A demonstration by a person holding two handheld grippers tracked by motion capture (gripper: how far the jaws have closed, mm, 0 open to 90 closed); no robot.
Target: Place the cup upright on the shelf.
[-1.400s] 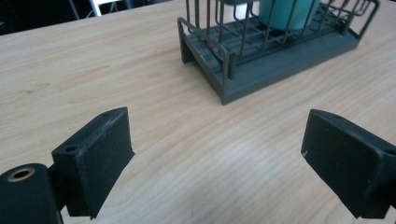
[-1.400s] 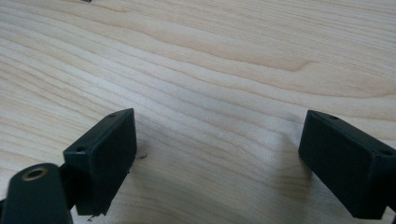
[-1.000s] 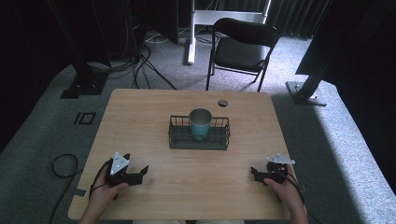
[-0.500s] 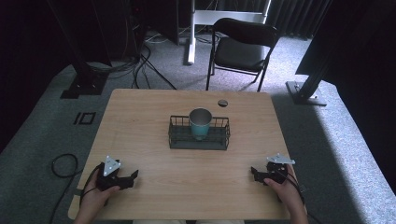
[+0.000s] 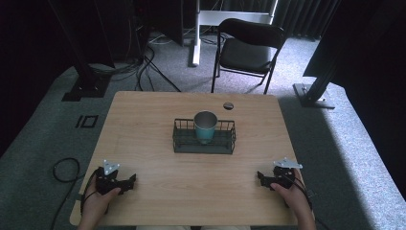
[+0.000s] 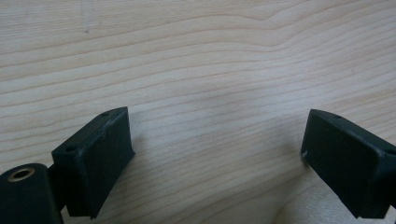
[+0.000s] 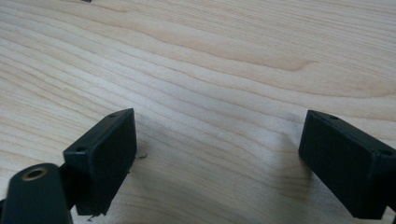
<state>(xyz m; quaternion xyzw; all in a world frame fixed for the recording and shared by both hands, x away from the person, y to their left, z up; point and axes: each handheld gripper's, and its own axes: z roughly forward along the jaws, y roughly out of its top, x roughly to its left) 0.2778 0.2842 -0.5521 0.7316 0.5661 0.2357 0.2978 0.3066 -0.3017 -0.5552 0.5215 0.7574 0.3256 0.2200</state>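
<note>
Unmarked teal cup [image 5: 206, 127] (wire basket [image 5: 204, 145])

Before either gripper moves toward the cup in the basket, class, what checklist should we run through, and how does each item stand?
1. Left gripper open, nothing between its jaws: ok.
2. Right gripper open, nothing between its jaws: ok.
3. Teal cup upright in the wire basket: ok.
4. Bare table between both grippers and the basket: ok.
5. Cup empty inside: cannot tell.
6. Small round thing behind the basket, out of the path: ok.
</note>
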